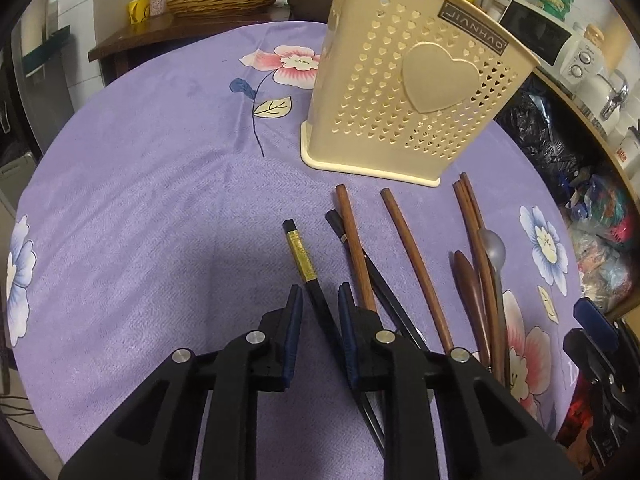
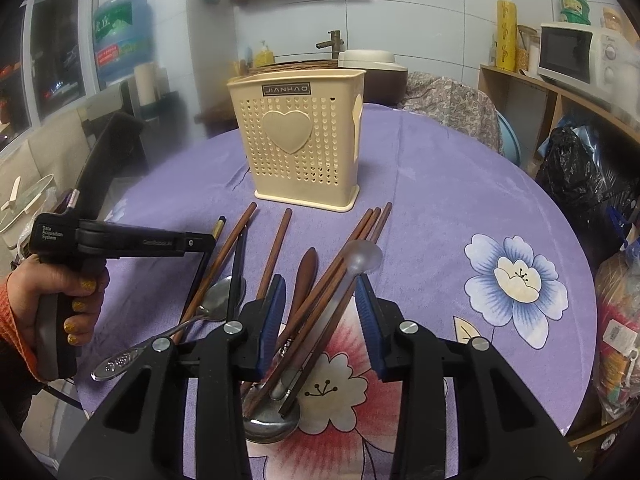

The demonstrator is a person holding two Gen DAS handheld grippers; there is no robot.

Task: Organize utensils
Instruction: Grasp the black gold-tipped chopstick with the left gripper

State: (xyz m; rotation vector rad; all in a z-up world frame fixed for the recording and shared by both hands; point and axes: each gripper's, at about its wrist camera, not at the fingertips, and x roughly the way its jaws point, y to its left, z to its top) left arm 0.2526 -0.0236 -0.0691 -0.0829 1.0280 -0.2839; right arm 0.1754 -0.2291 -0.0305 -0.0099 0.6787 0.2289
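— Two spoons, a wooden spoon (image 2: 307,268) and a translucent spoon (image 2: 362,258), lie with several brown chopsticks (image 2: 280,240) on the purple cloth (image 1: 140,220), just near of the cream holder (image 2: 300,140). Can you see inside that holder?

— No. It stands upright toward the far side of the table and only its perforated front wall and rim show; its contents are hidden.

— What is under the left gripper (image 1: 320,288)?

— A black chopstick (image 1: 299,254) with a gold band. The fingers stand close together on either side of it, with thin slivers of cloth showing at each pad, so nothing is pinched. Its near end is covered by the gripper body.

— And the right gripper (image 2: 321,280)?

— About half open over the pile. The wooden spoon, the translucent spoon's handle and some brown chopsticks all run between its blue pads. Whether either pad touches them I cannot tell.

— Anything cut off?

— A metal spoon (image 2: 218,300) to the left is partly behind the gripper's finger. A rounded metal bowl (image 2: 272,420) peeks out low between the arms, its handle lost under the sticks.

— Who holds the tools?

— One hand (image 2: 80,296) in an orange sleeve grips the left handle at the left edge; the other hand is out of view.
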